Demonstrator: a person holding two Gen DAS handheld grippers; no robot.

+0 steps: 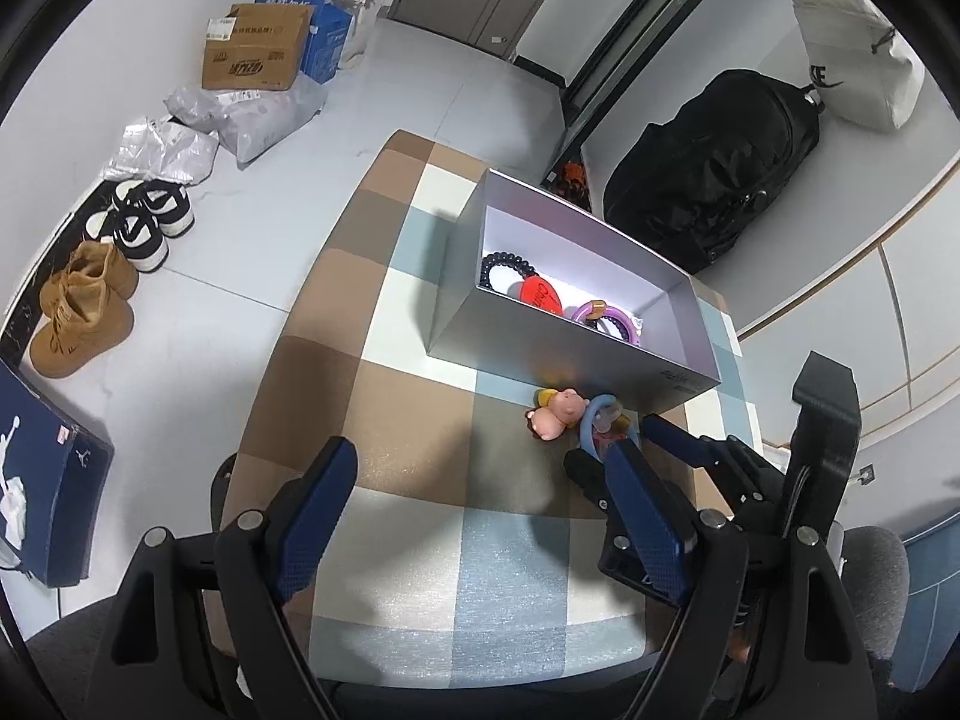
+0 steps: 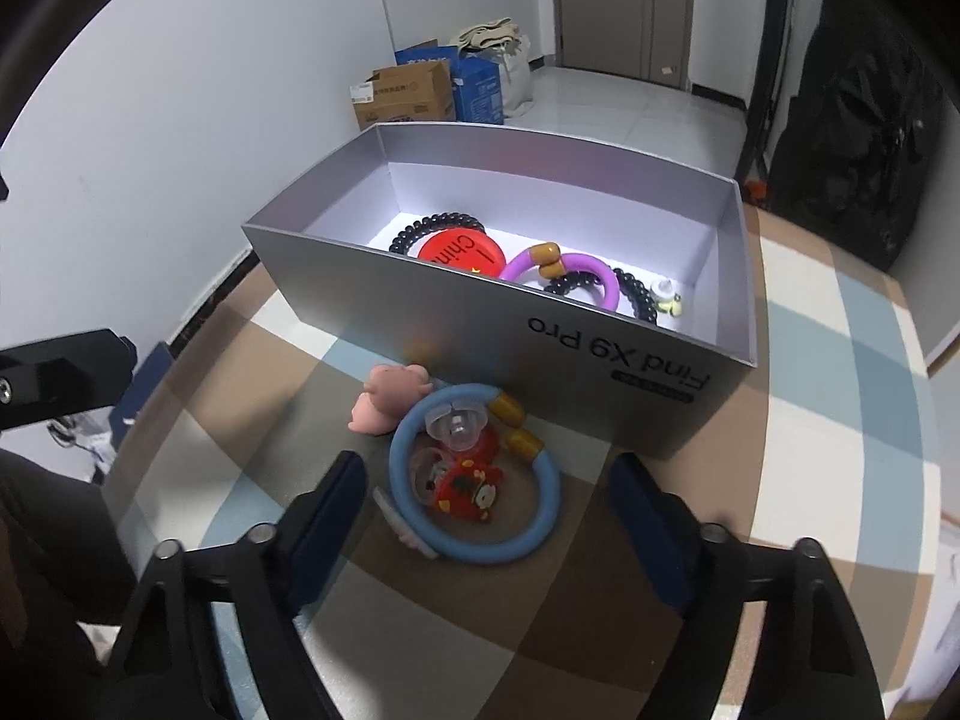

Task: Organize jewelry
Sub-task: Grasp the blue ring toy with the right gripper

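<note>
A grey open box [image 2: 600,354] stands on the checked table [image 2: 840,396]. Inside lie a black bead bracelet [image 2: 432,222], a red round badge [image 2: 459,253], a purple ring bracelet [image 2: 600,276] and a small charm [image 2: 667,295]. In front of the box lie a blue ring bracelet [image 2: 540,534], a red charm [image 2: 465,489] and a pink pig figure [image 2: 390,399]. My right gripper [image 2: 486,480] is open, its fingers either side of the blue bracelet, just above the table. My left gripper [image 1: 483,462] is open and empty over the table [image 1: 420,480], left of the pig [image 1: 558,414]. The right gripper [image 1: 660,426] shows there too.
The box [image 1: 540,354] sits at the table's far right. On the floor to the left are shoes [image 1: 90,306], plastic bags [image 1: 258,114], cardboard boxes [image 1: 258,48] and a dark blue shoe box [image 1: 48,480]. A black backpack [image 1: 714,174] leans at the right.
</note>
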